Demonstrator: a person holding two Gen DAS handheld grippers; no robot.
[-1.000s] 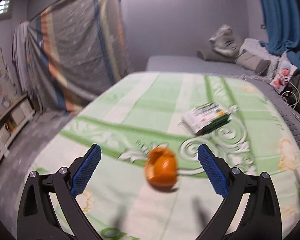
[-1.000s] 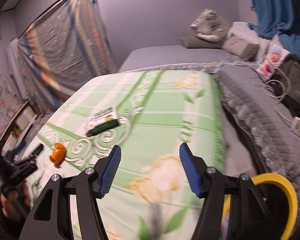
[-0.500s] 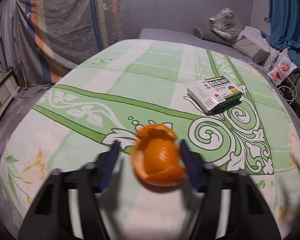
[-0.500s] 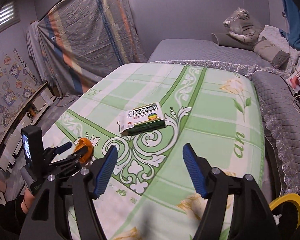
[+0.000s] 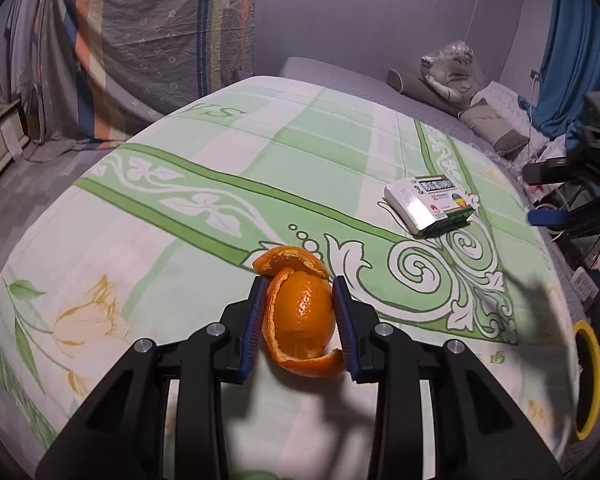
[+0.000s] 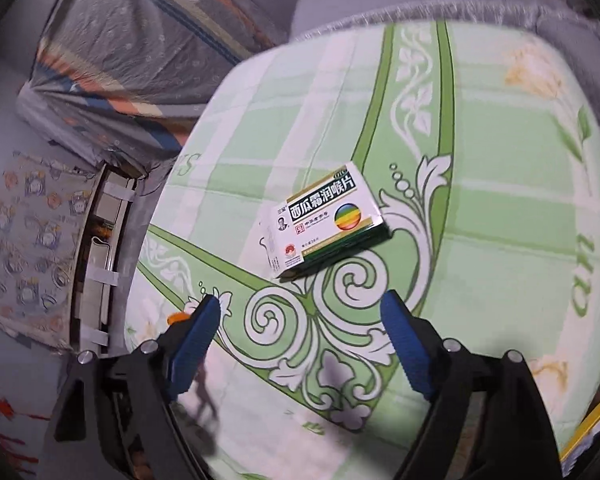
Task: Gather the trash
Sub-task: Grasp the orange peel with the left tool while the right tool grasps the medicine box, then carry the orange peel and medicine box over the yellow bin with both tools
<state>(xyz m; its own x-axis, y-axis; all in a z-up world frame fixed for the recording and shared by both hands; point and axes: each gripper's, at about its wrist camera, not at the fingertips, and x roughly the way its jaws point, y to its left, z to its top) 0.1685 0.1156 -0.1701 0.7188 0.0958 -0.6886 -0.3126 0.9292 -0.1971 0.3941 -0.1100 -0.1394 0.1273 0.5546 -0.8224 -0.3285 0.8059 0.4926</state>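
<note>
Left tool [image 5: 300,320] closed on the orange peel [image 5: 300,312], blue pads pressing both sides; peel sits on the green floral bedsheet [image 5: 180,160]. Right tool [image 6: 300,340] open, pads wide apart above the sheet. Beyond it lies the medicine box [image 6: 324,220], flat. Yellow rim [image 5: 588,376], possibly a bin, at bed edge
</note>
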